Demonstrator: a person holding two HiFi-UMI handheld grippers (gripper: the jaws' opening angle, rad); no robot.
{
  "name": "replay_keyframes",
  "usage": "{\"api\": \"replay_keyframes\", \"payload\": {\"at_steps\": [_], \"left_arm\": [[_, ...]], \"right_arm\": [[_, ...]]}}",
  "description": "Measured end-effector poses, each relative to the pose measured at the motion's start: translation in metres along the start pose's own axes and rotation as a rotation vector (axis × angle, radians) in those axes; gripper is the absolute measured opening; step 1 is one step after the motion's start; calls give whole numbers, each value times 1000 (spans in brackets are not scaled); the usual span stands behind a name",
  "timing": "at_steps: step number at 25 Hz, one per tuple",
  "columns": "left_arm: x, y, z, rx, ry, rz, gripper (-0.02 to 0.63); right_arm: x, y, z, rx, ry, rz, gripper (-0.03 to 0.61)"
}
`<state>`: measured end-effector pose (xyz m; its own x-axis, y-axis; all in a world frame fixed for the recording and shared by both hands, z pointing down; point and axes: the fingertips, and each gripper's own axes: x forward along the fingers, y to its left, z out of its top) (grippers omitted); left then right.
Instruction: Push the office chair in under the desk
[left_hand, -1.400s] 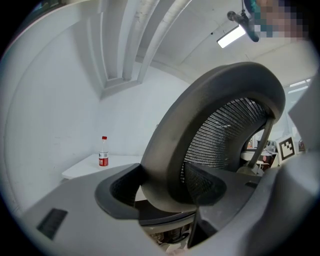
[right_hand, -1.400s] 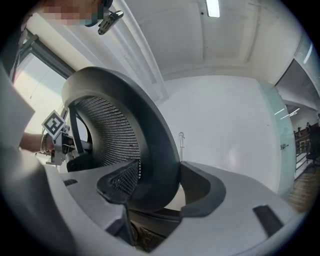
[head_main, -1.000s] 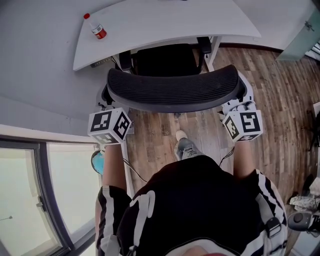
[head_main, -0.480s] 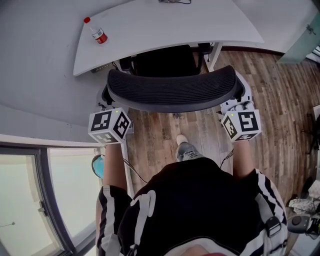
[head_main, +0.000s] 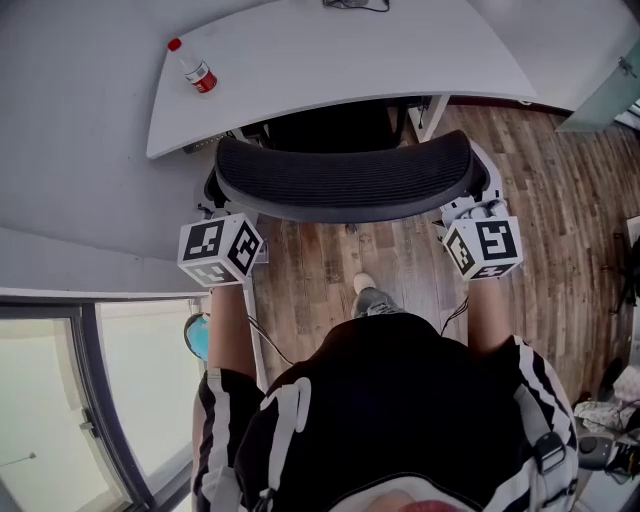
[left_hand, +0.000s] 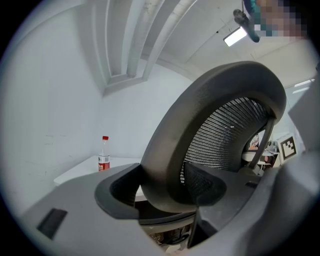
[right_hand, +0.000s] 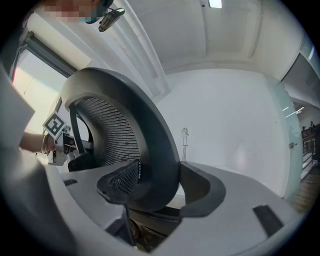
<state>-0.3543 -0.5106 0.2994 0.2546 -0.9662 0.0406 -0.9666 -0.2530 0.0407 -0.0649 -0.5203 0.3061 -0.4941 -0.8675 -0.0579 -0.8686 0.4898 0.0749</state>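
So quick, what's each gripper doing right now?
Left gripper: closed on the chair backrest, left edge.
Right gripper: closed on its right edge.

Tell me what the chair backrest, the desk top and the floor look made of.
Chair backrest: matte dark grey frame, likely moulded plastic, around a woven mesh panel with see-through holes.
Desk top: smooth plain white, probably laminate or painted board.
Floor: brown planks with grain and seams, wood or wood-look laminate.

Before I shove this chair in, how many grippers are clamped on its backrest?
2. The left gripper clamps the left end of the chair backrest, and the right gripper clamps its right end. Neither is hidden.
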Motion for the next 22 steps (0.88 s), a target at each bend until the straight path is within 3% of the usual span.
{"api": "replay_keyframes", "payload": {"at_steps": [22], "left_arm": [[56,31,3,-4,-8,40,270]], "right_arm": [[71,-21,-5,-9,-5,60,256]]}}
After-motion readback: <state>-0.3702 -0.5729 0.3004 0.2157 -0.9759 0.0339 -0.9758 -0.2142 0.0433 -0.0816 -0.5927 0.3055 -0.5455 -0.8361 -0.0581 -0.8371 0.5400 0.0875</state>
